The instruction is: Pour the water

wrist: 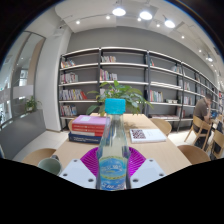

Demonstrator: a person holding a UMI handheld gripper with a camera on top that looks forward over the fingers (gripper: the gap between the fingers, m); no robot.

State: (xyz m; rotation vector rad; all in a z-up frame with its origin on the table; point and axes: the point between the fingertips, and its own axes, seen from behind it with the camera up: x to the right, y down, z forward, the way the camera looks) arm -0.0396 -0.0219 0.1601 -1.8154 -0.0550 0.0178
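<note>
While upright, bottle (114, 150) fills the claw (113, 166).

The hand-held gripper (113, 165) points forward and level. Its two fingers (75, 172) extend from the lower part of the view, one on each side, with light outer faces. The magenta pads (91, 158) on the inner faces press against both sides of an upright bottle (114, 150) held between them.
</note>
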